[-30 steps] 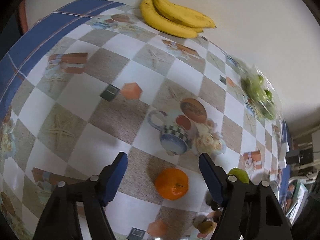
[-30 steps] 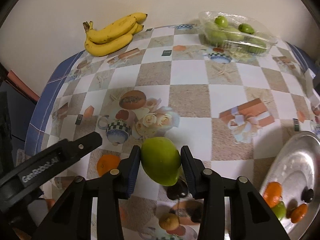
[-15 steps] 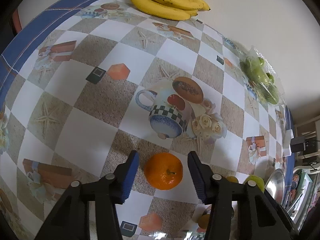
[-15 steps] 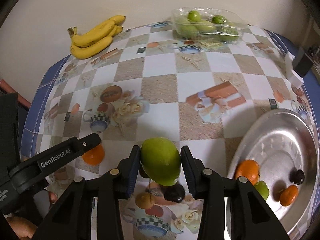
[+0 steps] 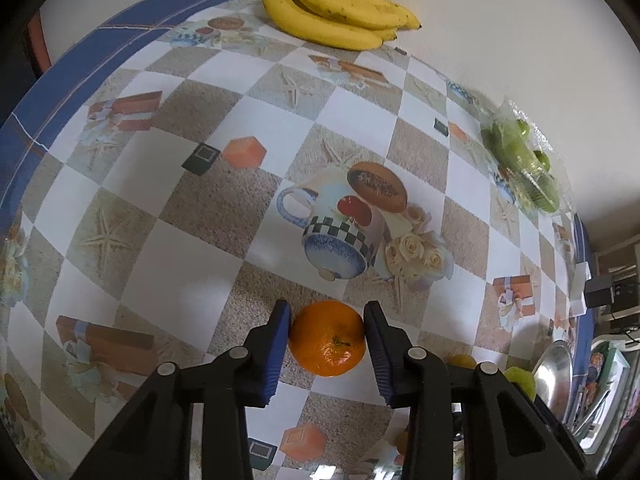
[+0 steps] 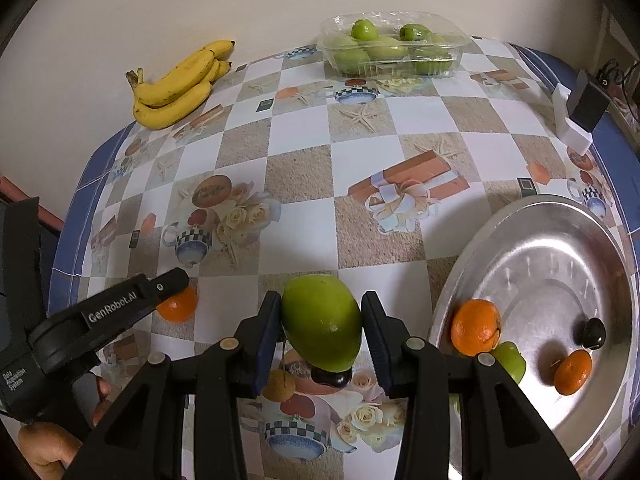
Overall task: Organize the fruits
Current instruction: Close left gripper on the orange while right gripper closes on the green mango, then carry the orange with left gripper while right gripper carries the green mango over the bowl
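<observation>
An orange (image 5: 327, 338) lies on the checked tablecloth between the blue pads of my left gripper (image 5: 326, 309). Its jaws are closing and both pads touch the orange's sides. The right wrist view shows that gripper's finger (image 6: 172, 280) over the same orange (image 6: 180, 306). My right gripper (image 6: 321, 299) is shut on a large green fruit (image 6: 322, 320), held above the cloth just left of the silver tray (image 6: 560, 240). Inside the tray lie an orange (image 6: 476, 326), a smaller orange (image 6: 573, 372), a green fruit (image 6: 510, 360) and a dark fruit (image 6: 593, 332).
A bunch of bananas (image 6: 180, 80) lies at the back left by the wall. A clear plastic box of green fruit (image 6: 392, 46) stands at the back. A small brown fruit (image 6: 280, 384) and a dark one (image 6: 332, 376) sit under the right gripper. A hand (image 6: 44, 448) is at the lower left.
The left jaws have come together from wide apart onto the orange. The right gripper has carried the green fruit rightwards, so more of the silver tray shows.
</observation>
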Action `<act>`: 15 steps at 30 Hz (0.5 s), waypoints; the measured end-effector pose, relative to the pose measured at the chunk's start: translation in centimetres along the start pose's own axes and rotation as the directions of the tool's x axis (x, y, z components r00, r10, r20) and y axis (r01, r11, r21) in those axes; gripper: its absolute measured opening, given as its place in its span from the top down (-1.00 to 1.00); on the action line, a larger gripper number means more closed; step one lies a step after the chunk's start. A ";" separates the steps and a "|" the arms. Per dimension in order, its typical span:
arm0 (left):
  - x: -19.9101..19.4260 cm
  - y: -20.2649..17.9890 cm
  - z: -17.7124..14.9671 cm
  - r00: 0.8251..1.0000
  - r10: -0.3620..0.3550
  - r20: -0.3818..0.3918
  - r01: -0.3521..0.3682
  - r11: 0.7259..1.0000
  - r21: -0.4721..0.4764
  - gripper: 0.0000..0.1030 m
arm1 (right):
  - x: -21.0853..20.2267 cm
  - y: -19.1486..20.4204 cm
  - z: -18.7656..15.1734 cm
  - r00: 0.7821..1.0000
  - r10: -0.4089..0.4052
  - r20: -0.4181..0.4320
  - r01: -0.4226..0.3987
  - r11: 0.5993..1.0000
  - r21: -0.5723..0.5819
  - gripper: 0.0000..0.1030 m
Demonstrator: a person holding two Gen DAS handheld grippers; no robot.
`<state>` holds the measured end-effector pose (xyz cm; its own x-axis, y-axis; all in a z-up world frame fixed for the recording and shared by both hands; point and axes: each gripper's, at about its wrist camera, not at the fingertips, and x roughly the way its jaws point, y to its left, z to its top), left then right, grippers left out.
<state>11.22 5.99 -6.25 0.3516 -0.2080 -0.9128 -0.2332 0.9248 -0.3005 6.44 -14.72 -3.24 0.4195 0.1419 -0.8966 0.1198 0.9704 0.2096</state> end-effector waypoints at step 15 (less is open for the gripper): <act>-4.7 -2.8 -0.9 0.994 -0.021 0.106 0.016 0.999 0.046 0.22 | -2.6 -2.8 -0.9 1.000 0.009 0.019 -0.010 0.998 0.058 0.17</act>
<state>9.37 4.12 -1.41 0.4507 -0.1921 -0.8718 -0.1857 0.9350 -0.3021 4.21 -17.60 -1.85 0.4377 0.1469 -0.8870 0.1671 0.9561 0.2408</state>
